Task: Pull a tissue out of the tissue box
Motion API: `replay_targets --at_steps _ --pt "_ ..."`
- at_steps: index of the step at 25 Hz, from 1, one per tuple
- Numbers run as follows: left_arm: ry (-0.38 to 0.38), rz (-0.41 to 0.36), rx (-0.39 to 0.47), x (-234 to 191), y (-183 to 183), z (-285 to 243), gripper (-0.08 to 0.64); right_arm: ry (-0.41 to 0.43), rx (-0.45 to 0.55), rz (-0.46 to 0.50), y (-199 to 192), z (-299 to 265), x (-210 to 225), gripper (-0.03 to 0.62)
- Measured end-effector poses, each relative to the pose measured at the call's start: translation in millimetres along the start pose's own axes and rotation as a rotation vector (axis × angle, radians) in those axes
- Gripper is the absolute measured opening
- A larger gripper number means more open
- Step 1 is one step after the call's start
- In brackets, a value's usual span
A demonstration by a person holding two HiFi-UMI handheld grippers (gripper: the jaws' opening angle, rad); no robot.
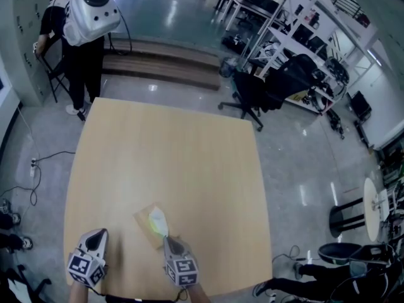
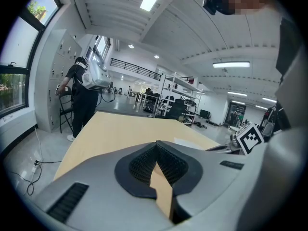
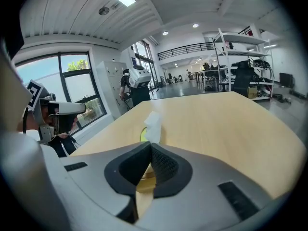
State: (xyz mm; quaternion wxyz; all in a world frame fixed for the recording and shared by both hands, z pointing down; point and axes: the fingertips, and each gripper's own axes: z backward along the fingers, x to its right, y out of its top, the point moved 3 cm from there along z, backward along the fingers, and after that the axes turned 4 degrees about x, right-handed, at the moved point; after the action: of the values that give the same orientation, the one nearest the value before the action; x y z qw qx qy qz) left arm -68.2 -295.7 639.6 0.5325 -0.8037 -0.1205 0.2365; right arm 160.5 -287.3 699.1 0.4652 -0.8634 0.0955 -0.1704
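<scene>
By the counter's (image 1: 164, 150) near edge, the box (image 1: 144, 221), mostly hidden in the right gripper view, holds a tissue (image 3: 153, 123) pinched by the right tongs (image 3: 150, 145), while the left tongs (image 2: 157, 145) are pressed together, empty.

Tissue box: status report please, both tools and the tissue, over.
Left tool shut, empty. Right tool shut on tissue above tissue box. Tissue not yet out. Nothing blocks the pull.
</scene>
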Motion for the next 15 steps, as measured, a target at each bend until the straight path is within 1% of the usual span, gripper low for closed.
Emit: replay_targets --at_steps 15 --pt "-0.015 -0.014 0.03 2.2 16.9 6.9 0.008 -0.008 0.048 0.019 18.7 12.4 -7.9 0.008"
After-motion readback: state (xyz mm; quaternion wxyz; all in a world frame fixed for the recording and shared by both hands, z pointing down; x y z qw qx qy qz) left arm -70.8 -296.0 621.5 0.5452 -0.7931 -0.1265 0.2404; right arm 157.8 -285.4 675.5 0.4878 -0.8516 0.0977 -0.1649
